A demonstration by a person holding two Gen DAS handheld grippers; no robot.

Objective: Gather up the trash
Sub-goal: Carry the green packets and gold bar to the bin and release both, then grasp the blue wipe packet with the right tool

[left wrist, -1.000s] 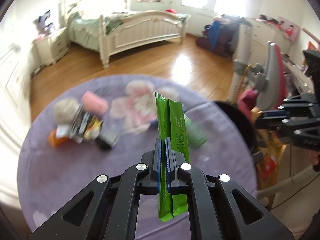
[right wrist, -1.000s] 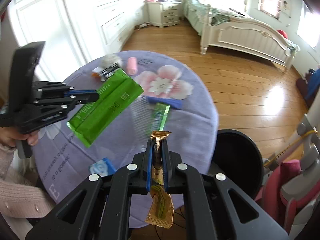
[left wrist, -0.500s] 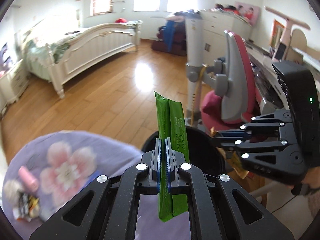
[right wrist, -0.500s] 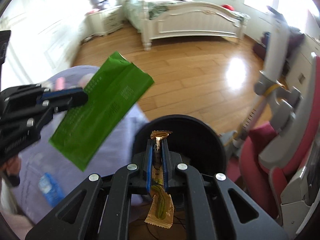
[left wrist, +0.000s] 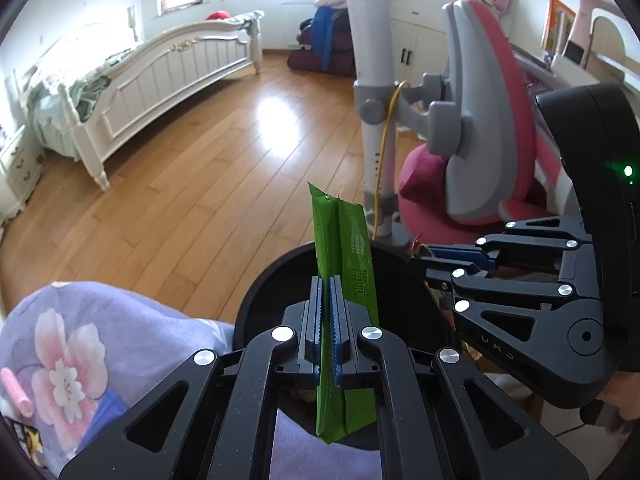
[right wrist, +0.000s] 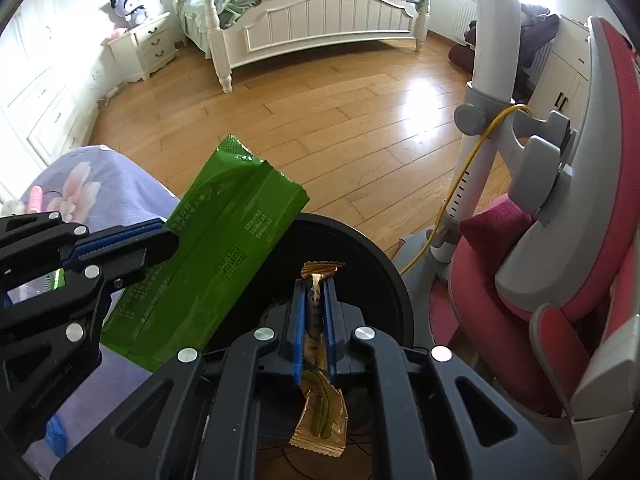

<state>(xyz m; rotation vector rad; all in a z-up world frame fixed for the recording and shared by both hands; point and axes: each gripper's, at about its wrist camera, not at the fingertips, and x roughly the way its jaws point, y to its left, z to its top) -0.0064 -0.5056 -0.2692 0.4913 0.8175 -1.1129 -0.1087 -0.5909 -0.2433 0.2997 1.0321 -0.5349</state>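
Left wrist view: the left gripper has its blue pads closed flat on a green wrapper, which stands edge-on between them, sticking out past the fingertips and hanging down behind them. Just beyond and below the fingertips opens the round black bin, beside the edge of the purple flowered tablecloth. To the right, the right gripper reaches in over the bin's far rim. Farther off stand a pink and grey chair, then wooden floor and a white bed.

In the right wrist view, the right gripper's pads are clamped on a thin gold wrapper; its crimped top pokes out at the fingertips and its wider end dangles underneath. The wrapper hangs directly over the bin's mouth, with the green wrapper slanting across the bin's left rim.
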